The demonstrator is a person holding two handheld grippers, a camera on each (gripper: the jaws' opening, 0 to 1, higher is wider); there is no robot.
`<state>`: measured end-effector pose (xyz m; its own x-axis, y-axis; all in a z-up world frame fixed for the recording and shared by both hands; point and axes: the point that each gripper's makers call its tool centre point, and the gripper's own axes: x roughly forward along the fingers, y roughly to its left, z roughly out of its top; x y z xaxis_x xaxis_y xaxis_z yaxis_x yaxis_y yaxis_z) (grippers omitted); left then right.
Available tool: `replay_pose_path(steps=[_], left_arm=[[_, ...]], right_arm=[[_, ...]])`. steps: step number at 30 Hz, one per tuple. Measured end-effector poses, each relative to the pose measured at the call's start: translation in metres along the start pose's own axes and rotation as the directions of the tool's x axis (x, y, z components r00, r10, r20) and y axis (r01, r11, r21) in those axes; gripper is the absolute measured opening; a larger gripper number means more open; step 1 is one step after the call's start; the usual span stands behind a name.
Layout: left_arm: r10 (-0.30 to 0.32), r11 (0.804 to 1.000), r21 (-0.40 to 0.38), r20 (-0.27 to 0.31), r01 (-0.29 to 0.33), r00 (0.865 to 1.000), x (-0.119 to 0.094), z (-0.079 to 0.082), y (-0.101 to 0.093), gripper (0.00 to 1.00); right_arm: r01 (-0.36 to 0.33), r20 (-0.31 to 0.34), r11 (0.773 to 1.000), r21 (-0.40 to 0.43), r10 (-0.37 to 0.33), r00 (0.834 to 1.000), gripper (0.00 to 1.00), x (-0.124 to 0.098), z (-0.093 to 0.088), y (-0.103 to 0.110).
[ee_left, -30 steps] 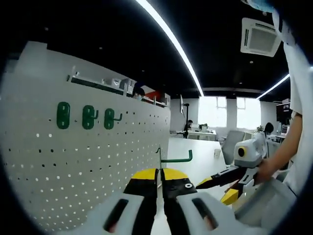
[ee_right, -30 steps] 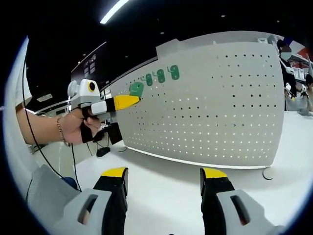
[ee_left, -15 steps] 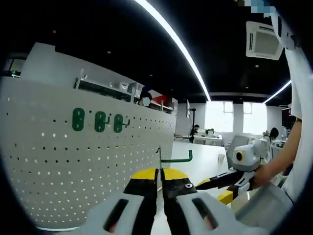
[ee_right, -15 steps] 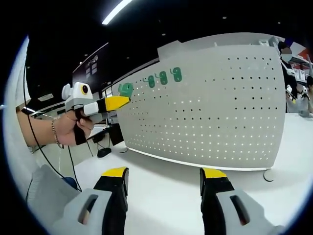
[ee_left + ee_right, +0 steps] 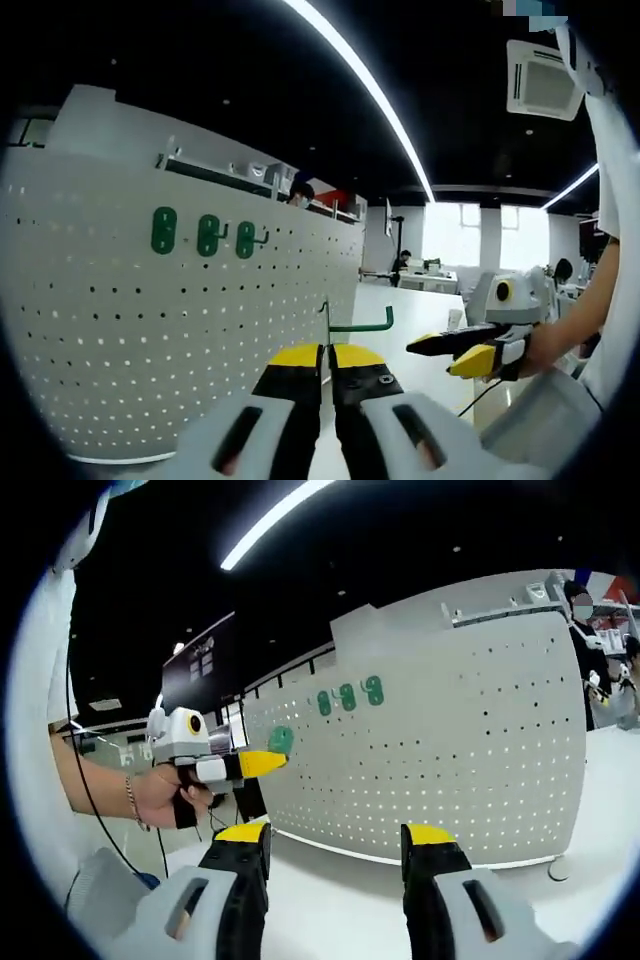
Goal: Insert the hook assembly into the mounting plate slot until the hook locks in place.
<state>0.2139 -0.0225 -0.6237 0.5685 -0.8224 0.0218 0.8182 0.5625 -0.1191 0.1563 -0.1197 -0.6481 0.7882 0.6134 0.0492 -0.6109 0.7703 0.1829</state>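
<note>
1. Here, in the left gripper view, our left gripper is pinched narrow on the green hook at lower centre; its long arm runs toward the right of the frame, tip turned up.
2. The white pegboard fills the left half, so the hook must travel leftward; we judge the left gripper the nearer one.
3. Three green hooks already hang at upper left.
4. In the right gripper view, our right gripper stands wide and empty above the bench.
</note>
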Motion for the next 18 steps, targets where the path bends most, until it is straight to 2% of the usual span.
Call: replay_pose_path(steps=[4,10,18], left_arm=[[0.001,1.0,0.002,-0.003,-0.001,1.0,0.0,-0.001,0.0,0.02],[0.007,1.0,0.009,-0.003,-0.007,1.0,0.0,-0.001,0.0,0.02],[0.019,1.0,0.022,-0.011,-0.019,1.0,0.0,-0.004,-0.001,0.02]], right_arm=[[-0.008,0.021,1.0,0.016,0.008,1.0,0.49,0.001,0.006,0.002],[-0.028,0.007,0.999,0.024,0.027,1.0,0.49,0.004,0.004,0.007],[-0.071,0.024,0.996,0.048,0.07,0.997,0.49,0.018,0.01,0.019]])
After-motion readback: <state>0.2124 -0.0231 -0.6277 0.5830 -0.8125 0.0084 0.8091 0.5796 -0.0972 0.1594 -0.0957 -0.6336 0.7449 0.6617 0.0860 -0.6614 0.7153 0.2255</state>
